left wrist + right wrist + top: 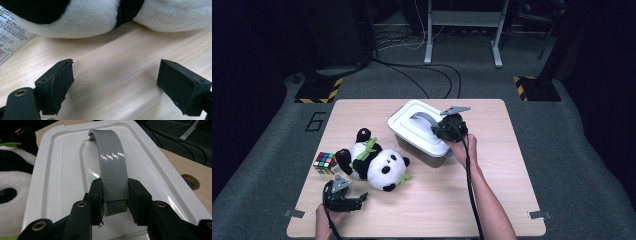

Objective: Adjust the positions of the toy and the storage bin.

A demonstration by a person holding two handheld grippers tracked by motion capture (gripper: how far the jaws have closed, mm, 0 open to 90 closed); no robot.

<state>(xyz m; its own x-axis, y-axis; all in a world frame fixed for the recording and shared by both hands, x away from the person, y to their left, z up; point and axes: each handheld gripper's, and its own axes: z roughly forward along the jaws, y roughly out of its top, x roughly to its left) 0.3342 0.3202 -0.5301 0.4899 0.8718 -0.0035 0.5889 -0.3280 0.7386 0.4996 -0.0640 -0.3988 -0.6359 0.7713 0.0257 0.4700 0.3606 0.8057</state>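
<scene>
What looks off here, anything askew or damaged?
Minor only. The left gripper has a frayed, ragged edge on one pad. The lidded box sits skewed to the table edges; the right gripper clamps its grey handle. The panda lies toppled.

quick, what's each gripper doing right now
left gripper: open, holding nothing, near the panda toy.
right gripper: shut on the grey lid handle of the white box.

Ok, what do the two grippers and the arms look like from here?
Both grippers, left gripper and right gripper, are black, each topped by a grey three-cornered plate and trailing a black cable. The jaws carry blocky black pads, their edges slightly frayed, on arms with brass-coloured rivets. The forearms are bare: no sleeves or gloves.
</scene>
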